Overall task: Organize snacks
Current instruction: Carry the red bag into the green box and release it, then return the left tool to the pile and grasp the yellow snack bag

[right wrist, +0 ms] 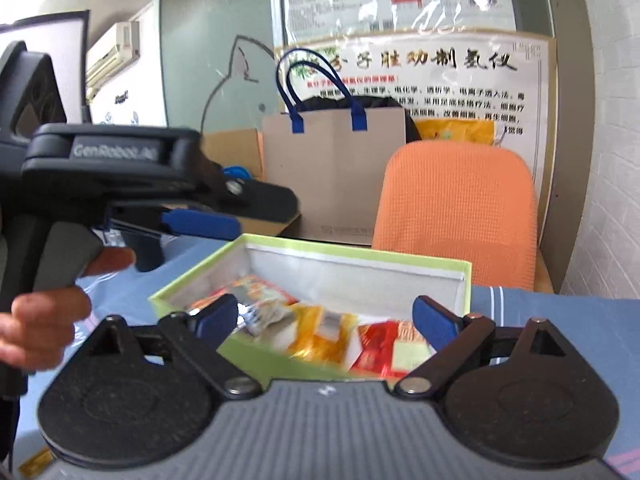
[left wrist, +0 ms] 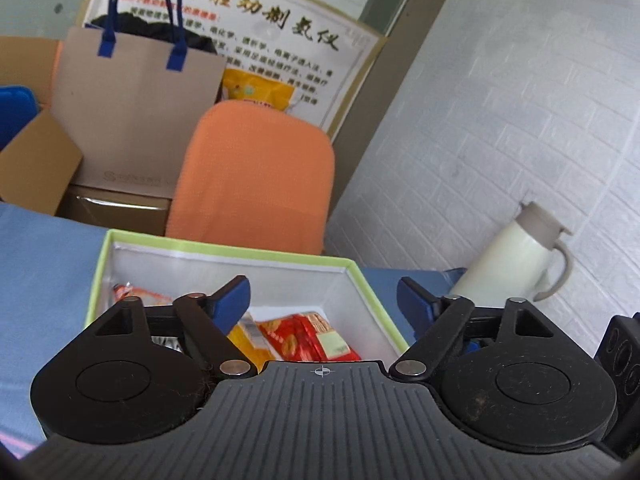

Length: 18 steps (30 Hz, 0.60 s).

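Observation:
A green-rimmed box (left wrist: 362, 280) with a white lining sits on the blue tablecloth and holds several snack packets. In the left wrist view a red packet (left wrist: 310, 338) and a yellow packet (left wrist: 250, 344) lie at its near end, and an orange-white one (left wrist: 138, 294) at its left. My left gripper (left wrist: 324, 300) hovers over the box, open, nothing between its blue pads. In the right wrist view the box (right wrist: 460, 270) shows orange, yellow (right wrist: 320, 334) and red (right wrist: 380, 350) packets. My right gripper (right wrist: 326, 318) is open above its near edge, empty. The left gripper (right wrist: 200, 224) appears there at left, held by a hand (right wrist: 44, 320).
An orange chair (left wrist: 256, 176) stands behind the table. A paper bag with blue handles (left wrist: 136, 104) and cardboard boxes (left wrist: 36, 168) sit beyond it. A cream thermos jug (left wrist: 516, 256) stands against the white brick wall at right. A poster (right wrist: 460, 80) leans on the back wall.

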Motion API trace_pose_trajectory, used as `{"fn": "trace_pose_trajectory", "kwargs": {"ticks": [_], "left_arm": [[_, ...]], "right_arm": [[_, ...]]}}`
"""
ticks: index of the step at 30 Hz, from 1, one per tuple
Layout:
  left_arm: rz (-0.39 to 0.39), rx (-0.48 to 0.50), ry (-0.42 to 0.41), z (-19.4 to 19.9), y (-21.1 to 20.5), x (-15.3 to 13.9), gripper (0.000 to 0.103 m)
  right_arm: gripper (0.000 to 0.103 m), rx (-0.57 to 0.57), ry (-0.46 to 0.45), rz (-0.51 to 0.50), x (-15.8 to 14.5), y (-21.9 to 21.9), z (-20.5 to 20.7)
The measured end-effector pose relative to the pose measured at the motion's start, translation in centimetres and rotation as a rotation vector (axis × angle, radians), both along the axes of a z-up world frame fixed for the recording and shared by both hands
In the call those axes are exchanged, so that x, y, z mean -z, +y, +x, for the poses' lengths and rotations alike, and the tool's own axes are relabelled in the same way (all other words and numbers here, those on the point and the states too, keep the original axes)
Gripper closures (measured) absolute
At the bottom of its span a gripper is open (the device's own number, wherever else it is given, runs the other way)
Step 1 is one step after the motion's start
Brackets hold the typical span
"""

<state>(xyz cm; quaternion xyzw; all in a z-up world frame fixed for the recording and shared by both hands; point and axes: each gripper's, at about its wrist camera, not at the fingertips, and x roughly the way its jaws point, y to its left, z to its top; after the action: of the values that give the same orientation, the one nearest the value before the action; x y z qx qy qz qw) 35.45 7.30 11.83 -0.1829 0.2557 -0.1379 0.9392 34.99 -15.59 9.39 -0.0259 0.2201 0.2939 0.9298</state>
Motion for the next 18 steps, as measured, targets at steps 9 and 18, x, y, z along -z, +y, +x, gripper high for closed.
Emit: {"fn": "trace_pose_trajectory", "kwargs": {"ticks": [9,18], "left_arm": [[-0.013,-0.003,0.054,-11.6,0.7,1.9,0.029],[-0.094,-0.134,0.189,-20.4,4.0,7.1,0.029]], "right_arm": [[0.009,0.022,0.022,0.049,0.7,-1.9,-13.1],[0.009,-0.161,0.136,0.054,5.6,3.5,-21.9]]}}
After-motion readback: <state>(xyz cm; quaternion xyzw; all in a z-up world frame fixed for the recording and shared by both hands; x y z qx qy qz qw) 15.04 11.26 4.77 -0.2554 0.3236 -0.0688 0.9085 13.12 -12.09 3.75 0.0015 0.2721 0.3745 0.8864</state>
